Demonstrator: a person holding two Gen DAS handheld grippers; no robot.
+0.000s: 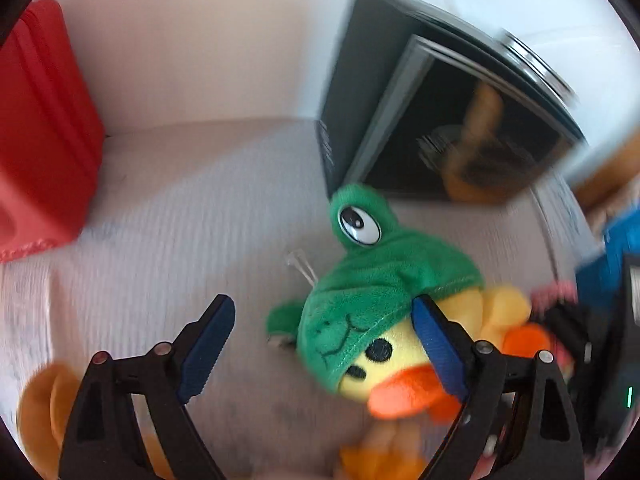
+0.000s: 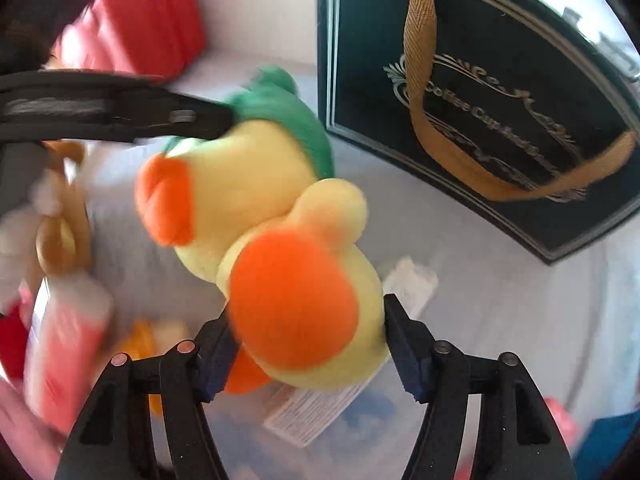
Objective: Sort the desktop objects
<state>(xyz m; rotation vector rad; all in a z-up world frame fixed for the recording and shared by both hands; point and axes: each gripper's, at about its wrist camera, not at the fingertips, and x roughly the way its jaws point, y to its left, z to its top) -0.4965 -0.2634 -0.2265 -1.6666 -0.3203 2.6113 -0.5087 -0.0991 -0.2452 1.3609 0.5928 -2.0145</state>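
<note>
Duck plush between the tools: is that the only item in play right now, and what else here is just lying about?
In play:
- duck plush
- right tool, closed on the plush body
- left tool, open at its head

Lying about:
- dark gift bag
- red cushion

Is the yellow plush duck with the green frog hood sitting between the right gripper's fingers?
Yes, the yellow plush duck with the green frog hood sits between both fingers of the right gripper.

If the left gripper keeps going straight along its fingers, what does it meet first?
Probably the plush duck: its green hood already lies against the left gripper at one finger. The open gap itself points mostly at bare white cloth, so it may just graze the hood. Depth is unclear.
</note>
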